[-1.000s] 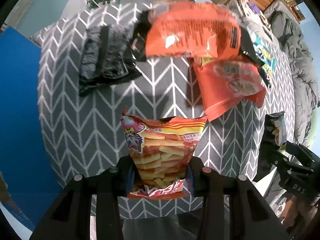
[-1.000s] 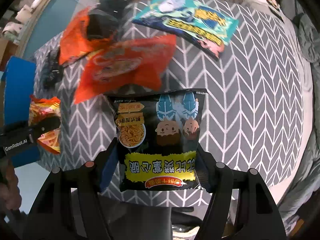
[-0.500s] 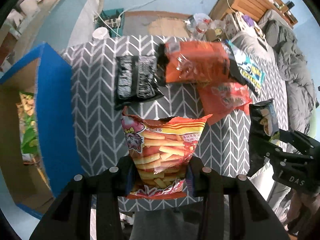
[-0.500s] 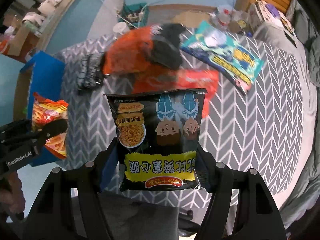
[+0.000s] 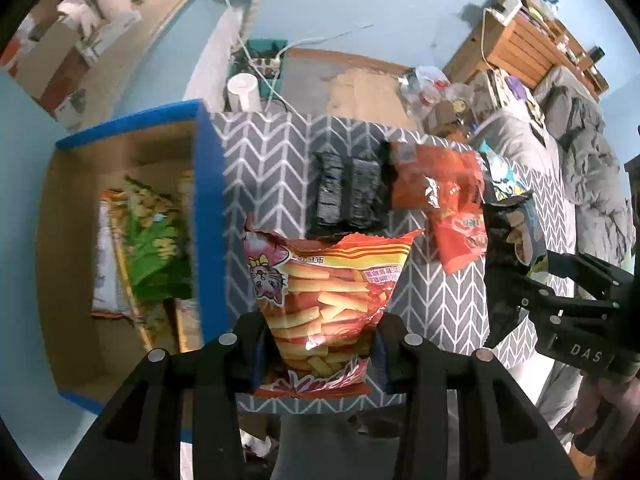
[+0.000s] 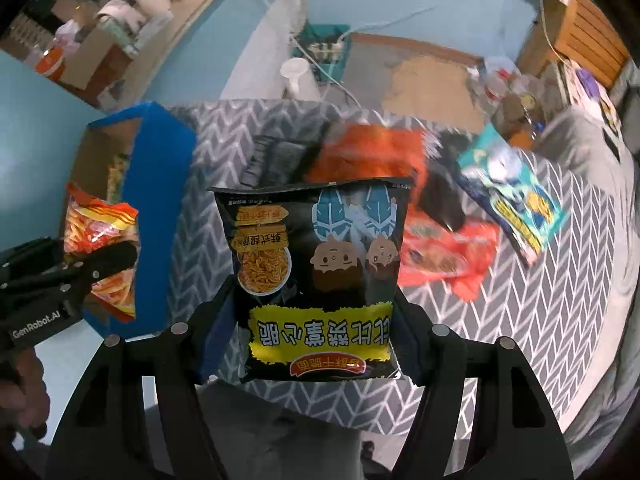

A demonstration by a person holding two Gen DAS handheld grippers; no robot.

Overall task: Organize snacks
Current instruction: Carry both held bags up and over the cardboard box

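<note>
Above the chevron cloth [image 5: 276,168], both grippers' fingers clamp raised bags: left [image 5: 320,344] fries bag [image 5: 324,280], right [image 6: 316,332] black bag [image 6: 316,280].

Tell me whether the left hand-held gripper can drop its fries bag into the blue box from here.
Probably yes. The left hand-held gripper grips the fries bag just right of the blue box, whose top is open with room beside the green bag. Nothing blocks the way.

You've got even, soft indoor light, no hard shadows. Small glare spot on the fries bag [image 5: 310,344]. Motion blur smears the orange packets [image 6: 368,152] in the right view. Heavy fisheye bending, black vignette at corners.
</note>
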